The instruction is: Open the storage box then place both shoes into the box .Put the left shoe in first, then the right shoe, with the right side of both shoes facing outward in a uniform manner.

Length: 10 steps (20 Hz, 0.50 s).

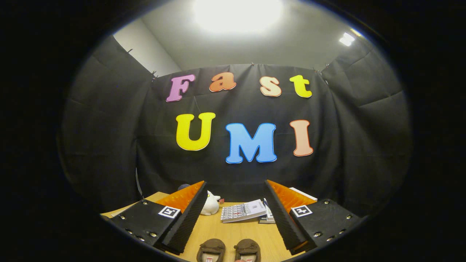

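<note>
Two brown shoes lie side by side on the wooden table [233, 229], toes pointing away from me: the left one [211, 249] and the right one [248, 249]. They sit low between my two fingers, close to me. My gripper [236, 189] is open, raised above the table, with nothing between its fingers. The near ends of the shoes are cut off from sight.
Beyond the fingers, a small white plush toy [211, 204] stands at the back of the table. Next to it lies a stack of booklets [244, 211]. The booth's black cloth wall [236, 174] rises right behind them.
</note>
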Tool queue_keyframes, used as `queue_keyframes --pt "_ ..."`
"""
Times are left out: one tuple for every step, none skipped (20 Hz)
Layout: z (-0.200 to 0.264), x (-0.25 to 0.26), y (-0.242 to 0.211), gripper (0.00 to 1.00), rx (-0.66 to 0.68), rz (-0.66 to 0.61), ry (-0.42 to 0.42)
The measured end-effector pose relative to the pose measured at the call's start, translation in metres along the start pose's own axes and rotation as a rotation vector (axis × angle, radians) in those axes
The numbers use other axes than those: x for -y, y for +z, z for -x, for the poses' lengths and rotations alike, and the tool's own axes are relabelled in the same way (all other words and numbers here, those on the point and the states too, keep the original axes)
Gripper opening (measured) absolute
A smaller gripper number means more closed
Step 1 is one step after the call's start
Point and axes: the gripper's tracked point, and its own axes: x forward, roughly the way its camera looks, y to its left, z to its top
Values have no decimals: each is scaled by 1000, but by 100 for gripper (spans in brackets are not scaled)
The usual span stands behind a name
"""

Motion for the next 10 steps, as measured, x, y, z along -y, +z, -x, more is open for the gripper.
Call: queue_keyframes --pt "-2 -5 -2 95 -3 -11 20" --pt "-3 -11 -5 95 -11 -27 42" --pt "-4 -19 -11 95 -25 -44 67" --pt "-5 -25 -17 95 -41 -64 92" --pt "-5 -33 -23 95 -59 -87 118" --pt "-5 -40 -29 95 -76 -110 143" --pt "-5 -48 -37 95 -96 -134 169" --pt "-5 -56 -46 95 -120 -166 196" --pt "-4 -64 -57 95 -151 -206 224" --pt "-3 -71 -66 95 -186 -255 246"
